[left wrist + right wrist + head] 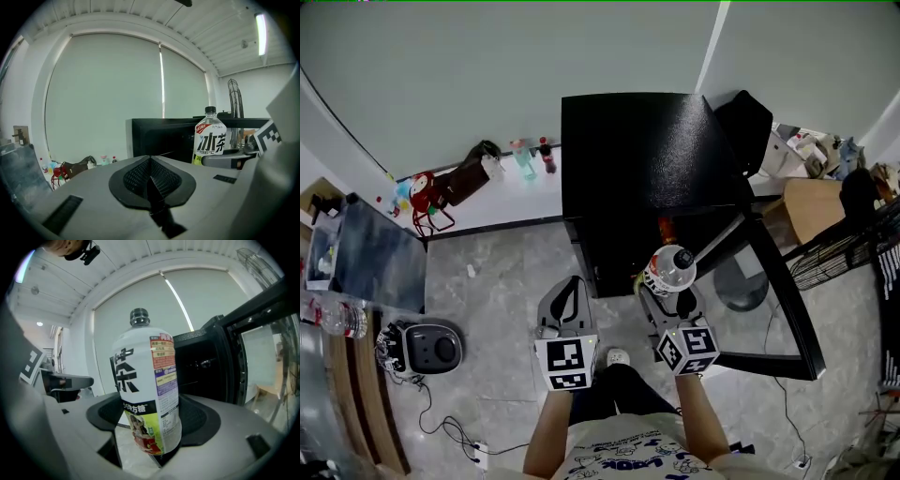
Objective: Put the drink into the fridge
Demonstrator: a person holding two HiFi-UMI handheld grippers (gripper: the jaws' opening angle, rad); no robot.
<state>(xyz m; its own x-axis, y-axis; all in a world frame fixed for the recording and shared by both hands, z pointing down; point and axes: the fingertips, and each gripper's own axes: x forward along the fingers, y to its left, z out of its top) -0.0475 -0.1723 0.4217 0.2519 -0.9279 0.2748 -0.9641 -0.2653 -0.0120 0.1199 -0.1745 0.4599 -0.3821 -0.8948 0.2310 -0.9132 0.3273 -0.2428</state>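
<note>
A drink bottle (147, 394) with a white label and a dark cap stands upright between the jaws of my right gripper (675, 302), which is shut on it. From the head view I see the bottle's top (670, 267) just in front of the small black fridge (647, 150), whose door (773, 300) stands swung open to the right. The left gripper view shows the same bottle (209, 138) off to its right. My left gripper (564, 305) hangs beside the right one, left of the fridge opening, its jaws shut with nothing between them.
Small bottles (534, 157) and a dark bag (464, 178) line the white ledge along the wall. A round grey appliance (434, 349) with cables lies on the floor at left. Boxes (811, 202) and a wire rack (853, 248) crowd the right side.
</note>
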